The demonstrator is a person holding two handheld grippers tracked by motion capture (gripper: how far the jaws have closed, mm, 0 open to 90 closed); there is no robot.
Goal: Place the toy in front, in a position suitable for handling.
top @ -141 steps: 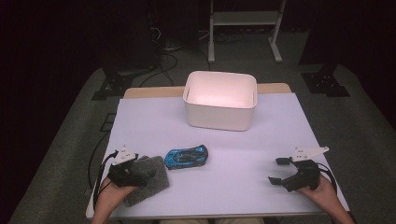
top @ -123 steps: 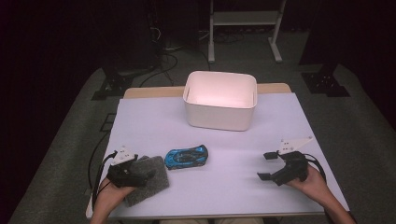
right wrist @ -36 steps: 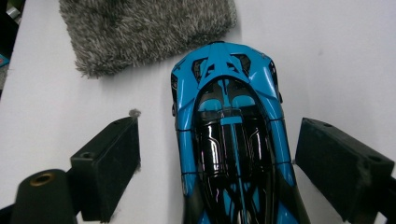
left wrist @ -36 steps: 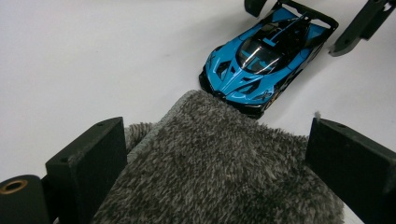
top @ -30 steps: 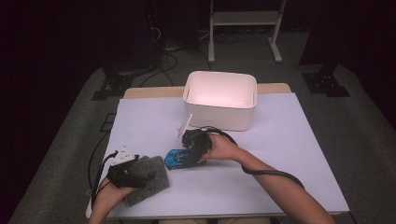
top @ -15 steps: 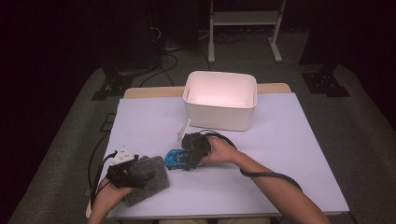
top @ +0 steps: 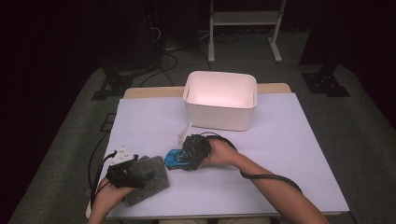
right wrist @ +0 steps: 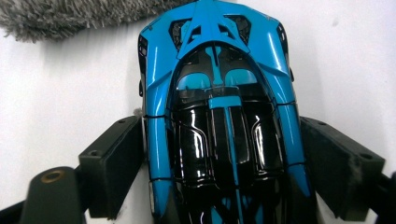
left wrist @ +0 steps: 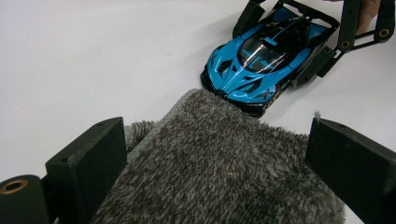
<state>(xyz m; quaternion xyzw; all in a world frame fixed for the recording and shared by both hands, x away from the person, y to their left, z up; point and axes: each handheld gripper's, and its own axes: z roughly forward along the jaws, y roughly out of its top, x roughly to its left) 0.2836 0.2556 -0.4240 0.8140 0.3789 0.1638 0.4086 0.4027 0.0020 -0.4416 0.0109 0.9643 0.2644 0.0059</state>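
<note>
A blue and black toy car [top: 173, 159] sits on the white table, nose towards a grey fuzzy cloth [top: 150, 179]. My right gripper [top: 189, 156] is at the car's rear. In the right gripper view the car [right wrist: 219, 70] lies between the jaws of my right gripper [right wrist: 224, 154], and both pads press its sides. My left gripper [top: 139, 175] rests on the cloth near the table's front left. There my left gripper [left wrist: 217, 140] stands open, with the cloth [left wrist: 219, 182] lying loose between its jaws. The car's nose [left wrist: 233, 79] touches the cloth's far edge.
A white bin [top: 219, 119] stands at the back middle of the table [top: 299, 154]. The right gripper's black cable [top: 266, 176] loops along the forearm. Beyond the table are a dark floor and a metal stand [top: 243, 18].
The right hand crossed from the table's right side to the car and set its jaws around the car's rear. The left gripper stayed on the cloth.
</note>
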